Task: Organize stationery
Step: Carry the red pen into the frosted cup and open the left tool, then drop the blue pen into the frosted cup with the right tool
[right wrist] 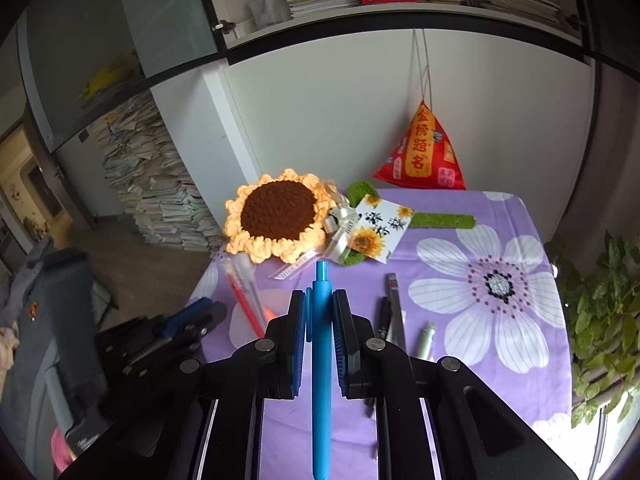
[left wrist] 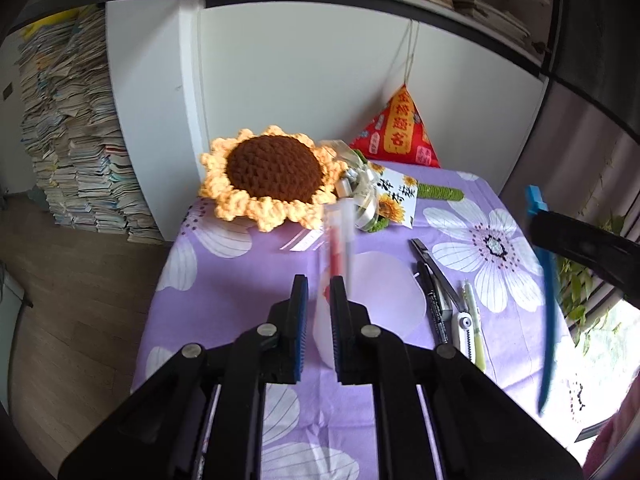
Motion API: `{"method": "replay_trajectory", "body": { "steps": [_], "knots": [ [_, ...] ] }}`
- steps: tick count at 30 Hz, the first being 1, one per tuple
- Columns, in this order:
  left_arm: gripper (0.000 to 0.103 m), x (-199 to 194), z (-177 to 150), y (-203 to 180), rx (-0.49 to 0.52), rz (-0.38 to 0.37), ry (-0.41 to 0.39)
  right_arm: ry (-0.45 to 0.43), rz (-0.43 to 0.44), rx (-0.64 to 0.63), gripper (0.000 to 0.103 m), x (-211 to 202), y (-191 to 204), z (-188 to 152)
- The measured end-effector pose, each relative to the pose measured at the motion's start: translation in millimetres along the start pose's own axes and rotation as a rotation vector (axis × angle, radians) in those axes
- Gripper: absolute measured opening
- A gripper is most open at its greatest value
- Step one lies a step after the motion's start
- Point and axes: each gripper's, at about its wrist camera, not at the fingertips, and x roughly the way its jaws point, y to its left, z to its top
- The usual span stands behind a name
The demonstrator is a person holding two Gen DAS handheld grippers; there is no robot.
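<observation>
Looks like the sorting has only partly got going. The right gripper has its two pads closed in around a blue pen, which runs lengthwise between them, clicker end poking out toward the middle of the frame. From the left wrist view that same pen hangs near the right edge of the frame, tilted, well above the purple floral tablecloth.

The left gripper is harder to call. Its pads stand a narrow gap apart, and a translucent cup or holder sits right in front of them with a red pen and a clear one sticking up out of it, all smeared by motion blur. One finger seems to be at the rim, but whether it actually pinches anything can't be told. In the right wrist view the red and clear pens lean at the left-centre of the frame, just beside the left gripper.

So probably two pens are in and the blue one is next. Left to go, lying loose on the cloth at the right-centre of the left view: a couple of black pens or markers and a pale green pen, side by side and touching. The crochet sunflower and its card sit further back, likely just decoration.
</observation>
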Motion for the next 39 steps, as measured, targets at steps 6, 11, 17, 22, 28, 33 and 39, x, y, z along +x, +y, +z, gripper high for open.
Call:
{"method": "replay_trajectory", "body": {
  "steps": [6,11,17,22,28,33,39],
  "knots": [
    [0.011,-24,-13,22,-0.038,0.021,-0.03,-0.012,0.009,-0.008,0.014,28,18,17],
    [0.011,-28,-25,40,-0.082,0.04,-0.022,-0.057,0.038,-0.006,0.014,48,33,34],
    [0.011,-23,-31,52,-0.106,0.057,0.007,-0.149,0.026,0.029,0.014,75,42,41],
    [0.011,-17,-34,55,-0.103,0.051,0.026,-0.19,-0.012,0.056,0.014,91,39,34],
    [0.011,-8,-35,53,-0.111,0.025,0.045,-0.14,-0.027,0.064,0.014,98,27,20],
    [0.011,-3,-35,43,-0.087,-0.003,0.058,-0.108,-0.034,0.043,0.014,96,21,8],
    [0.011,-1,-38,33,-0.062,-0.008,0.072,-0.075,-0.013,0.04,0.014,94,19,1]
  ]
}}
